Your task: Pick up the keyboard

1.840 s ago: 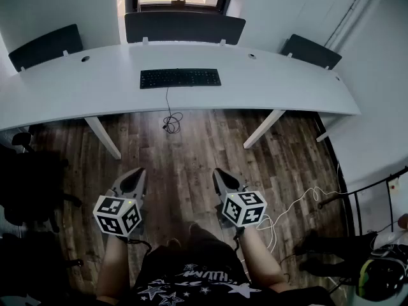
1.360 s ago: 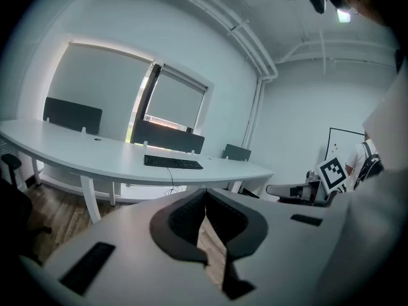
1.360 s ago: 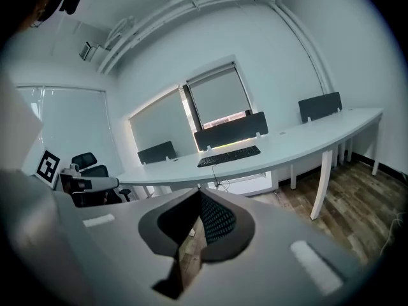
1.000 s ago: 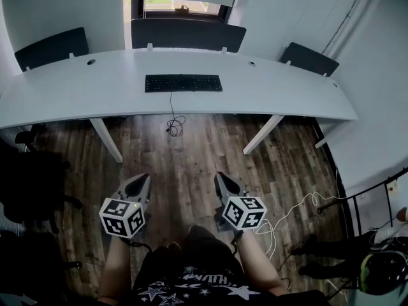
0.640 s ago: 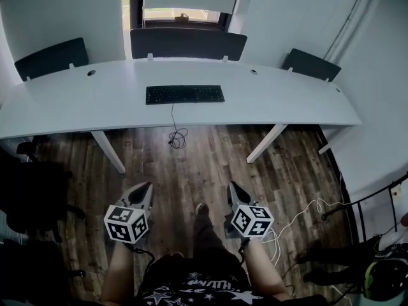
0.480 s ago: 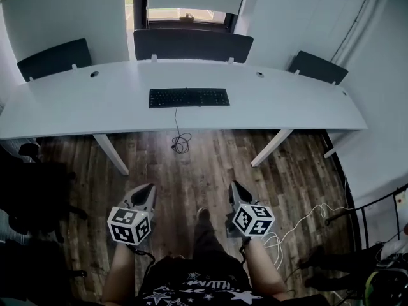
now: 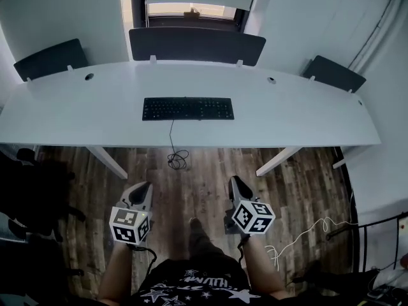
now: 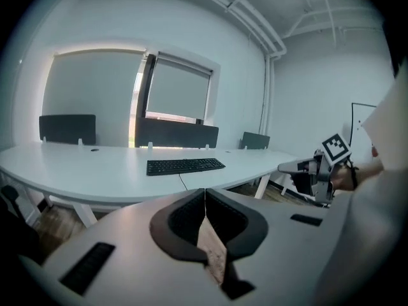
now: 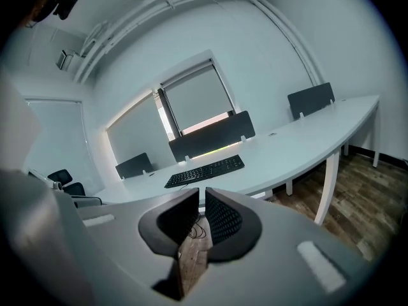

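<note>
Keyboard (image 7: 188, 108) lies at 12 o'clock on the white surface (image 7: 306, 113), well apart from left tool (image 7: 145, 187) and right tool (image 7: 237, 183); both pressed together, empty; arriving unopened would shove it; dangling cable (image 7: 172, 146) may snag the lift.

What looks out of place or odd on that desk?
Nothing much: the keyboard lies square on the desk. Only its cable is loose, hanging over the front edge and ending in a tangle below the desk.
</note>
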`<state>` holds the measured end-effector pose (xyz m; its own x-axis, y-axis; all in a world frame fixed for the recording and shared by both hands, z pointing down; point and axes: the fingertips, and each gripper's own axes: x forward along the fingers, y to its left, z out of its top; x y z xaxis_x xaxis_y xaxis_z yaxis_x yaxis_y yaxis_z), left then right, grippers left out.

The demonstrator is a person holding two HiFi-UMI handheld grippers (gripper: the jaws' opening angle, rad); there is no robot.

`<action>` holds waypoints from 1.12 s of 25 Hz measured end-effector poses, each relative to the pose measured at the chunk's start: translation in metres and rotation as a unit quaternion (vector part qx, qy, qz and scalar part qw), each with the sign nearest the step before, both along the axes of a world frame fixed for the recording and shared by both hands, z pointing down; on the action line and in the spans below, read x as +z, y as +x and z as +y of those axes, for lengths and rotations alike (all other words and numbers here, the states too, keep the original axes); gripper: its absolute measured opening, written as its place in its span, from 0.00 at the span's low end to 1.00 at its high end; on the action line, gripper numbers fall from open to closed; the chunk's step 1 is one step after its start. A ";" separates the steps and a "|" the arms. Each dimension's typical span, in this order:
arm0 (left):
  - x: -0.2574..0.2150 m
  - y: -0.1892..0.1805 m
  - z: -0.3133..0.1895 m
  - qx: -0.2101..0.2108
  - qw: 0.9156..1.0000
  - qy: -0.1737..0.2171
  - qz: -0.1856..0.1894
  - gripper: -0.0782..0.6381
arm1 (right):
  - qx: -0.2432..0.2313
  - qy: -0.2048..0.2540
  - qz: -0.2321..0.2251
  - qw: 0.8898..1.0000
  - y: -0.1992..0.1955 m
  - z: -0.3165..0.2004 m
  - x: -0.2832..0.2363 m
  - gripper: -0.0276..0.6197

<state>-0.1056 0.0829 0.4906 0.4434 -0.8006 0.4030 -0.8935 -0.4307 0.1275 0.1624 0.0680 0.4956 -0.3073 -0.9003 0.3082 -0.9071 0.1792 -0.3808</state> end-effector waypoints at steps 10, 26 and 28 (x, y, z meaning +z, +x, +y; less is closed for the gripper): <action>-0.005 0.036 -0.084 -0.043 0.999 0.004 -0.023 0.12 | -0.053 -0.015 -0.020 0.998 0.030 -0.098 0.005 0.13; 0.005 0.003 -0.170 -0.120 0.993 -0.019 0.007 0.12 | -0.101 -0.062 -0.025 0.993 0.024 -0.174 0.029 0.45; 0.013 -0.007 -0.187 -0.128 0.992 -0.023 0.008 0.12 | -0.078 -0.070 -0.024 0.994 0.026 -0.186 0.035 0.55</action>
<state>-0.1121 -0.1041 0.5037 0.2351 -0.8688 0.4358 -0.9704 -0.1843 0.1560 0.1885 -0.1177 0.5306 -0.4574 -0.7896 0.4090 -0.8525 0.2585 -0.4544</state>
